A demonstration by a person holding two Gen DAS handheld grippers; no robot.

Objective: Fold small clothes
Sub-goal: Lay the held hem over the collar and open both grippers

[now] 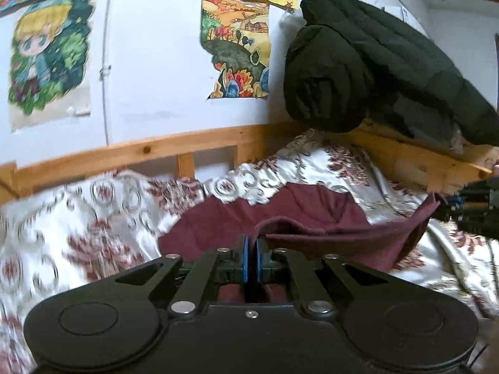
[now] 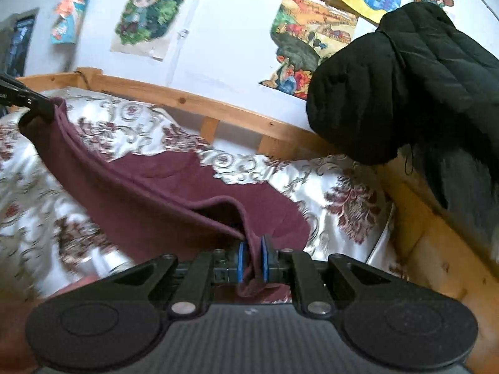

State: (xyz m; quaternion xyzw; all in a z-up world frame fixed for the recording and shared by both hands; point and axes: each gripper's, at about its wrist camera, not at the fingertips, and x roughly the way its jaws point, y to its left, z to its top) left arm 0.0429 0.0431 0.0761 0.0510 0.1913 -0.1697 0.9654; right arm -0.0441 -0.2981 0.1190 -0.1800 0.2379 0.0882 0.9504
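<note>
Now pinching the near edge of the dark red cloth (image 2: 162,187) at two corners, left gripper (image 1: 252,249) and right gripper (image 2: 252,249) both pressed tight on it, lifting that edge off the flowery bed cover (image 2: 336,193) for folding toward the far side.

One maroon garment (image 2: 162,184), two grippers (image 1: 252,249)
</note>
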